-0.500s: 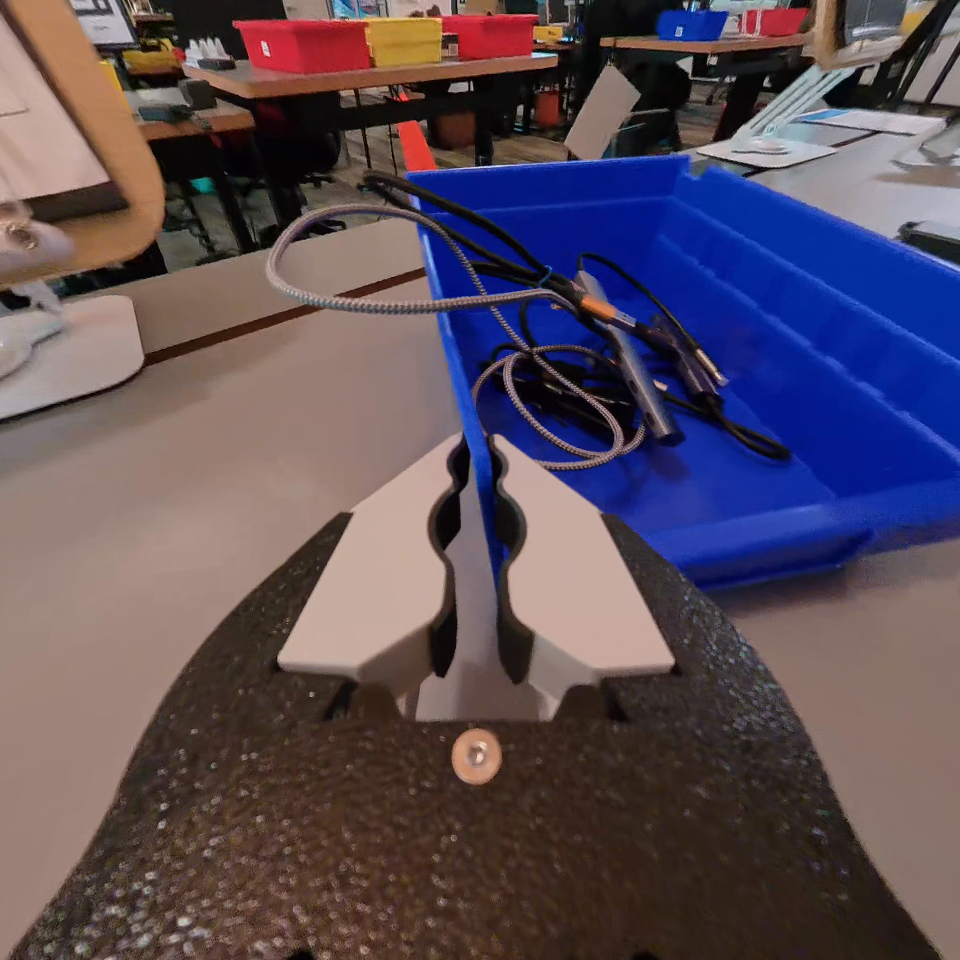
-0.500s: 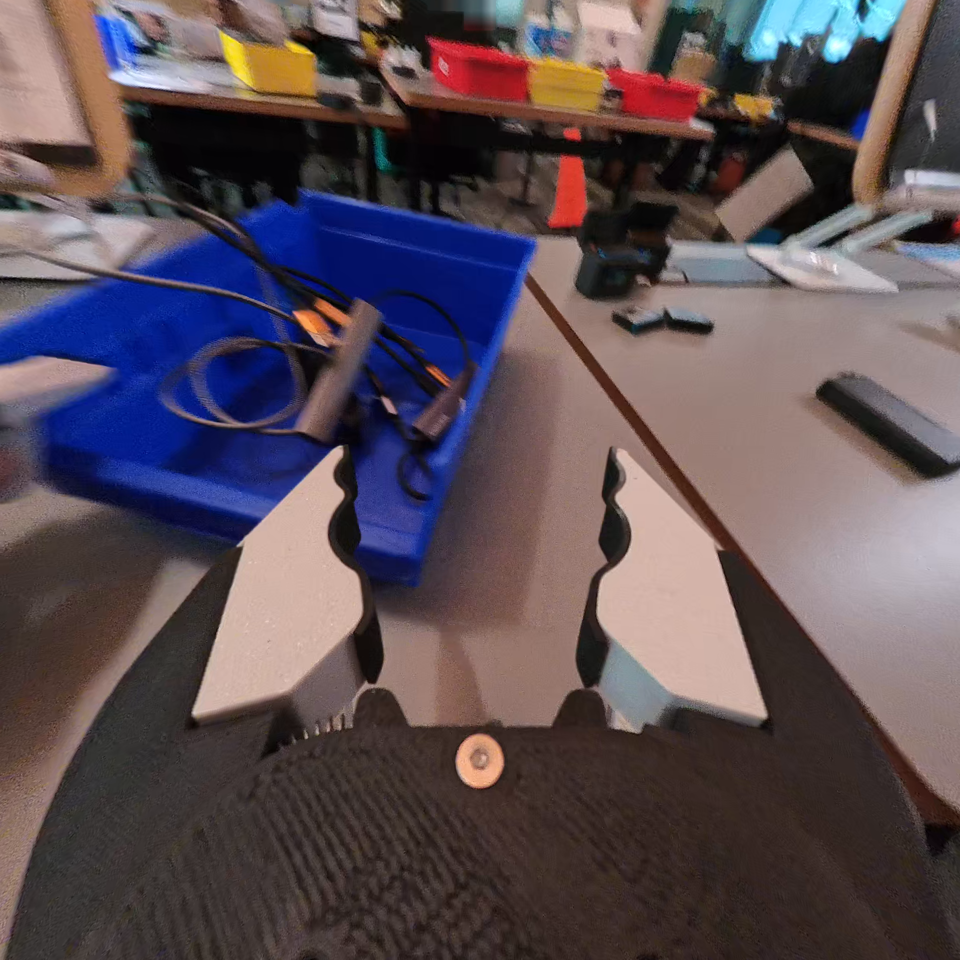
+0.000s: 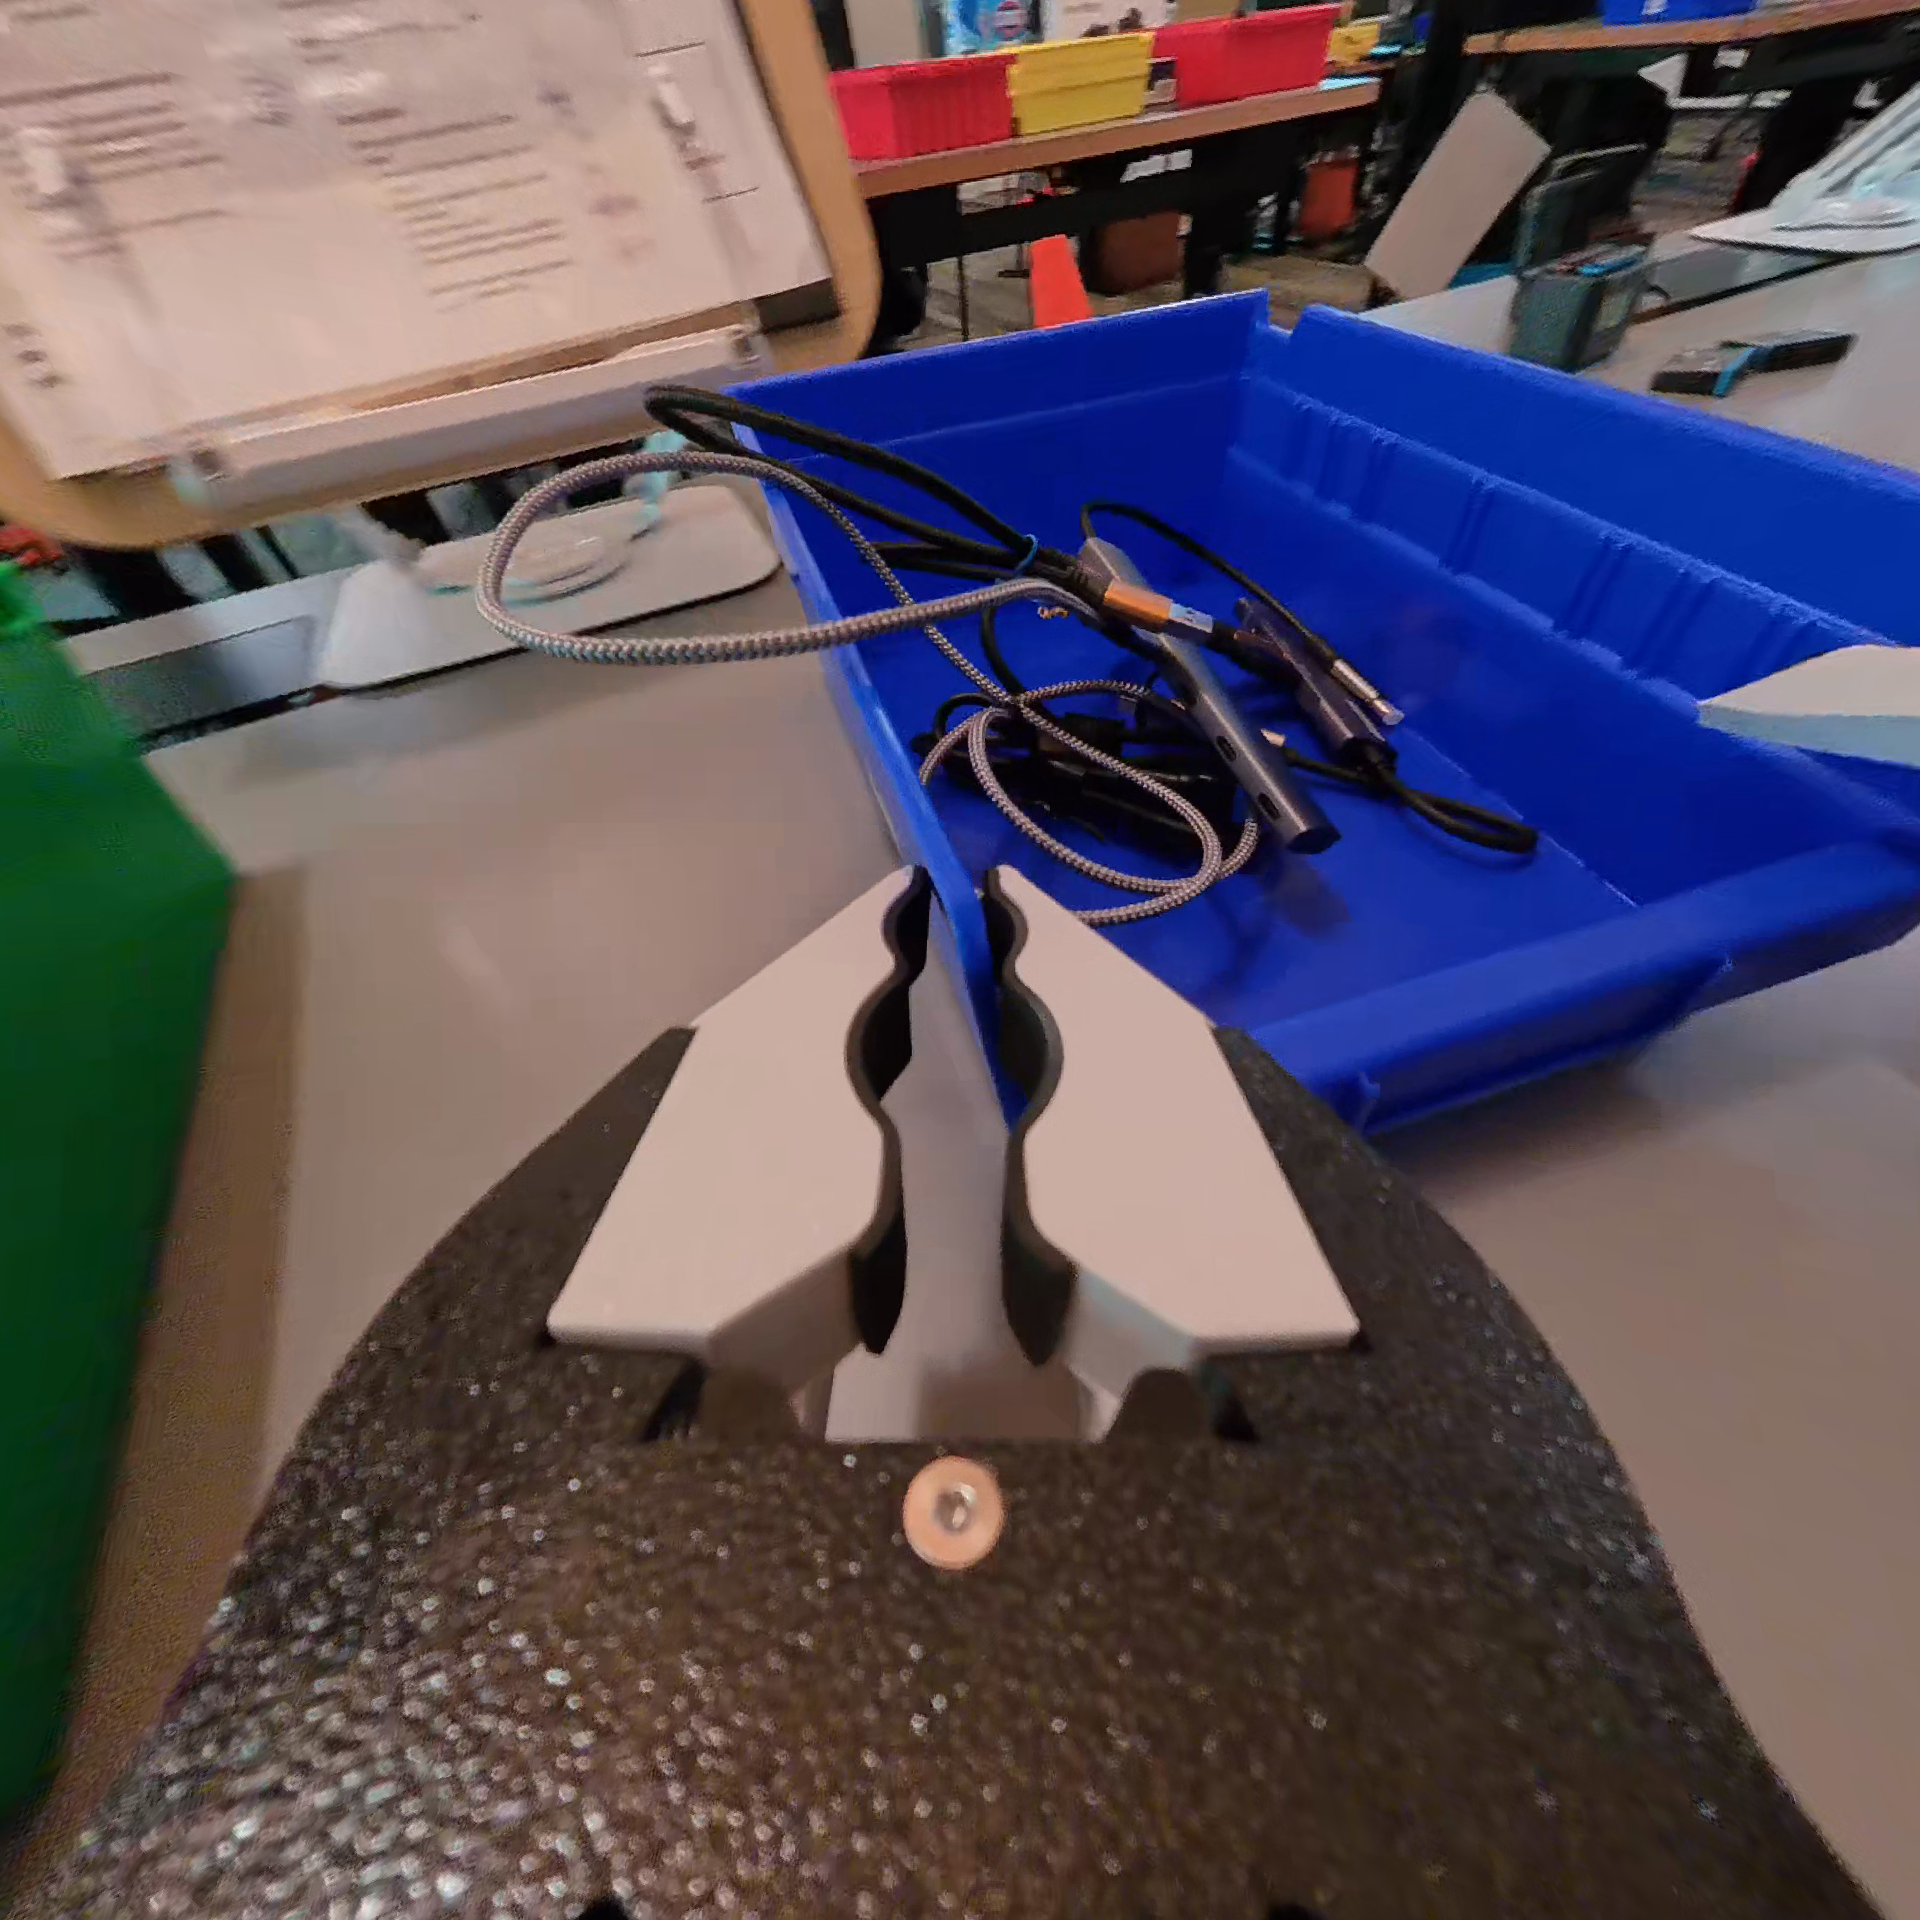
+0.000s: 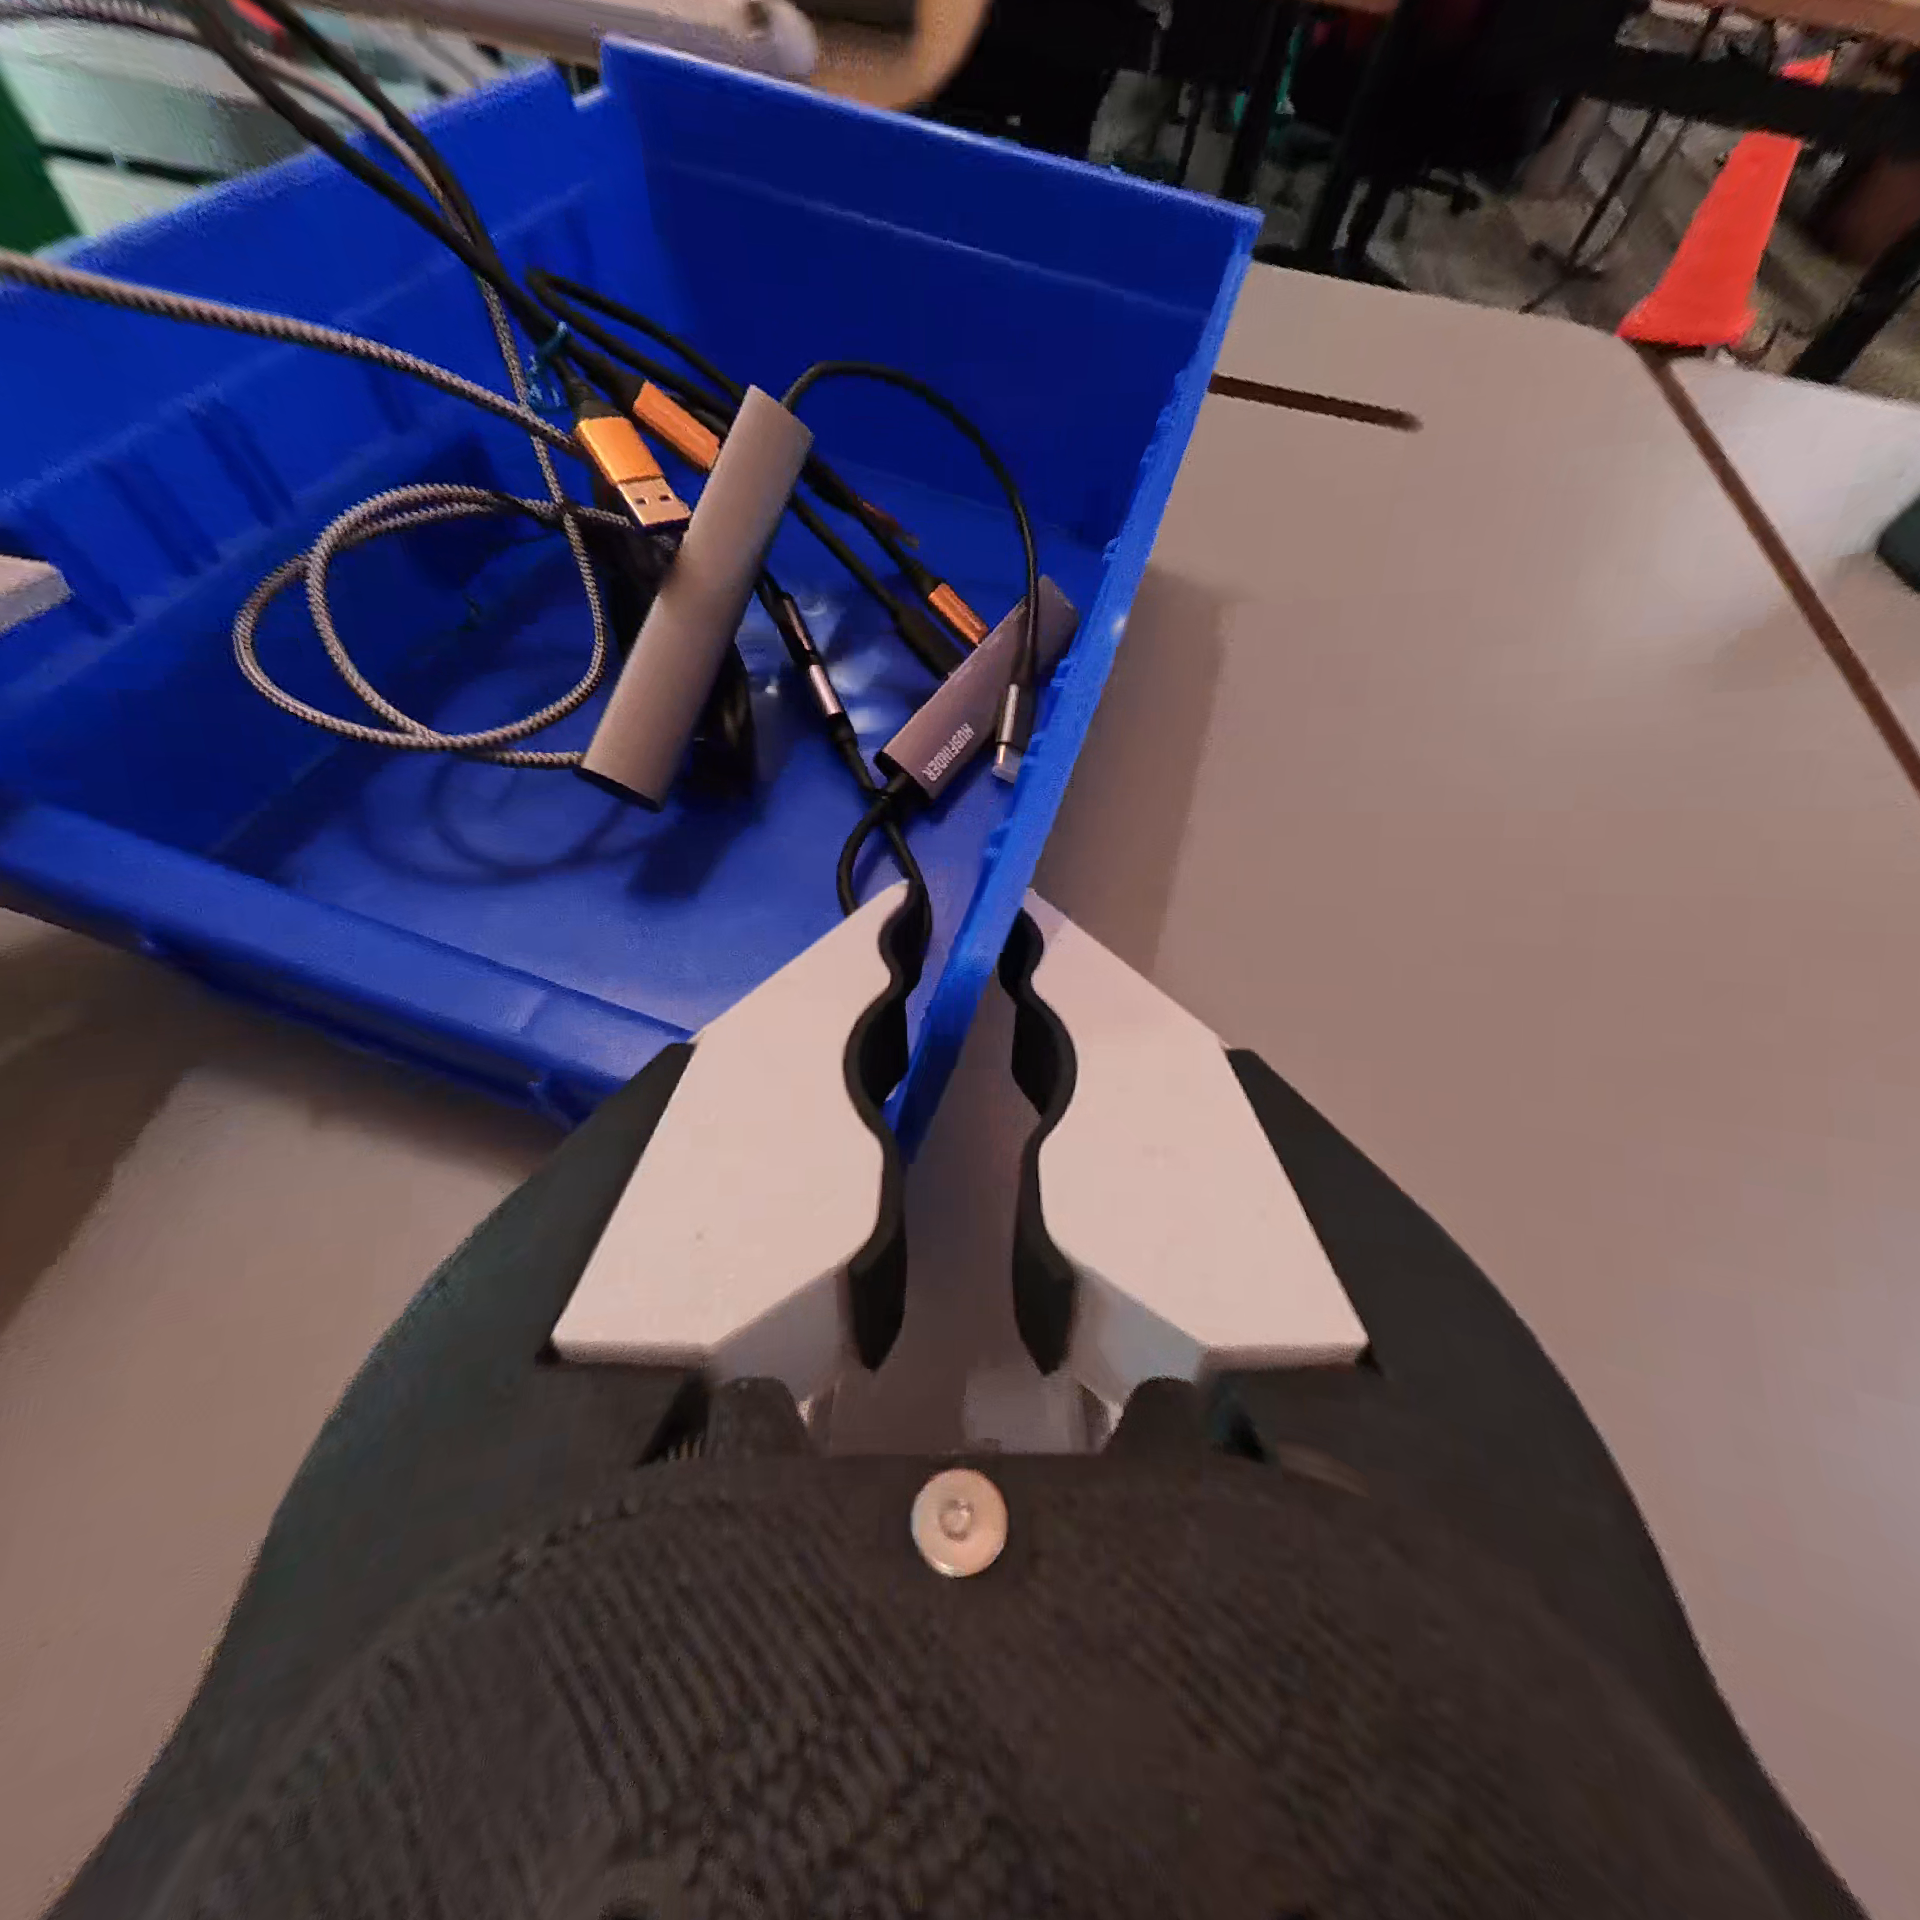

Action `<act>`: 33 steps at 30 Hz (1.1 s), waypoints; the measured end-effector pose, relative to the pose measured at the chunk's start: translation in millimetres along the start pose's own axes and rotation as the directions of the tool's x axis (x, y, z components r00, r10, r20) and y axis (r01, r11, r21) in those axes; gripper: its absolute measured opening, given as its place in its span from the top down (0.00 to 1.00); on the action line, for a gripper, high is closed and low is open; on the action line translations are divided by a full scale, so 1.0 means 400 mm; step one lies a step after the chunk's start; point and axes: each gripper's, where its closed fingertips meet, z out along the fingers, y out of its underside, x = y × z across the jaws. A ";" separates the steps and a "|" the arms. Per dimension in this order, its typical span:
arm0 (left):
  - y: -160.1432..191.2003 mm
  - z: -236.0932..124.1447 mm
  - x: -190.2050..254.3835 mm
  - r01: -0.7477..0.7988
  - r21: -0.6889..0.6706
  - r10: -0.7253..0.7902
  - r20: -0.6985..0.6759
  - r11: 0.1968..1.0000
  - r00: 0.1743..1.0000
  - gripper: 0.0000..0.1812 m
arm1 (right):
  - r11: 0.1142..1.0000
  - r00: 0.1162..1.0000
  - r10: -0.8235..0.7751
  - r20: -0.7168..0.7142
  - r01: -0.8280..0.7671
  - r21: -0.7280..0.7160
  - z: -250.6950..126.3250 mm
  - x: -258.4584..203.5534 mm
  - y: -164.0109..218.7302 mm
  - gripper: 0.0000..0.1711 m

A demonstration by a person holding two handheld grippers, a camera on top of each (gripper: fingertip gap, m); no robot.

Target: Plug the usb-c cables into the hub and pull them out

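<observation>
Right gripper (image 4: 961,909) now clamped on bin (image 4: 1164,499) wall (previously open).

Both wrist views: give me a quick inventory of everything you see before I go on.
blue bin: one, blue, on the table
long hub: one, grey, inside bin
short hub: one, grey, by bin's wall
braided cable: one, grey, looping over bin's wall
black cables: several, tangled in bin
table: grey
green box: one, far left
paper stand: one, behind bin
far bins: red and yellow, back table
cone: orange, floor
left gripper: jaws closed on bin's side wall
right gripper: jaws closed on opposite wall
</observation>
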 end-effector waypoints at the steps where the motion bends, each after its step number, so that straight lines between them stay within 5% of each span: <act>1: 0.008 -0.020 -0.031 0.010 -0.001 -0.010 0.021 1.000 1.000 0.96 | 1.000 0.999 -0.031 0.012 0.031 0.003 0.004 -0.036 -0.006 0.92; 6: 0.039 -0.105 -0.154 0.013 -0.046 -0.012 0.025 0.999 1.000 0.94 | 0.994 0.990 -0.103 0.093 0.099 0.047 0.010 -0.183 -0.030 0.87; 9: -0.013 -0.222 -0.147 -0.036 -0.049 0.030 -0.120 0.998 0.992 0.80 | 0.990 0.996 -0.086 -0.023 0.088 0.114 -0.047 -0.178 -0.065 0.56; 11: -0.115 -0.321 -0.204 -0.060 0.094 0.071 -0.111 0.994 0.991 0.79 | 0.969 0.988 -0.118 -0.098 0.137 0.207 -0.114 -0.198 -0.137 0.44; 13: -0.172 -0.399 -0.341 0.010 0.154 -0.007 -0.018 0.988 1.000 0.78 | 0.933 0.992 -0.123 0.038 0.103 0.345 -0.169 -0.339 -0.232 0.44; 16: -0.127 -0.461 -0.589 0.084 0.137 -0.107 0.169 0.987 0.980 0.66 | 0.915 0.917 -0.186 0.354 0.030 0.403 -0.196 -0.652 -0.274 0.45; 20: 0.038 -0.468 -0.786 0.240 0.038 -0.242 0.253 0.970 0.937 0.49 | 0.926 0.926 -0.237 0.295 0.124 0.357 -0.050 -0.832 -0.247 0.45; 22: 0.103 -0.443 -0.810 0.328 0.034 -0.328 0.206 0.944 0.922 0.48 | 0.948 0.932 -0.186 0.311 0.088 0.305 0.002 -0.888 -0.238 0.49; 26: 0.187 -0.393 -0.804 0.406 -0.033 -0.397 0.147 0.913 0.906 0.52 | 0.956 0.942 -0.176 0.287 0.095 0.276 0.079 -0.939 -0.221 0.58; 33: 0.214 -0.381 -0.807 0.393 -0.031 -0.383 0.176 0.919 0.907 0.86 | 0.957 0.977 -0.101 0.189 0.044 0.286 0.132 -0.913 -0.239 0.72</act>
